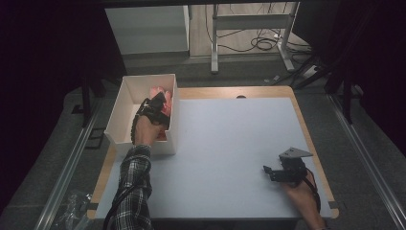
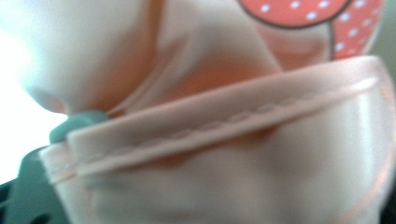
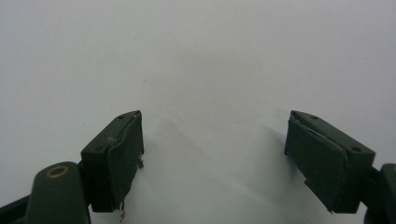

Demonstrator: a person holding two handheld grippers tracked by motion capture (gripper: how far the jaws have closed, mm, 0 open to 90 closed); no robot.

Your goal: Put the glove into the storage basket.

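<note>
Nearest the person, at the table's [image 1: 225, 158] right front, the right gripper [image 1: 271, 172] rests on the bare pale surface; its own view shows the two dark jaws spread wide apart with nothing between them [image 3: 214, 154], so this hand appears idle. On the left, a forearm in a checked sleeve [image 1: 131, 191] reaches forward into the white box [image 1: 173, 125] that stands on the table's left edge, and the left gripper [image 1: 159, 103] is lowered inside it, over a pink garment [image 1: 160, 91] lying against the box's far end. The left gripper view is pressed up close to that cloth: a pale pink hemmed edge [image 2: 224, 126] runs across the frame, a patch of orange fabric with white dots [image 2: 299, 9] shows above it, and one teal jaw tip [image 2: 77, 123] peeks out at the lower left. Whether the jaws pinch the cloth or stand free of it cannot be told from these views. Judged from this layout, the garment is already in the box and the table carries no other item; what seems left is to let go of the cloth, if it is held at all, and draw the left gripper back out.
</note>
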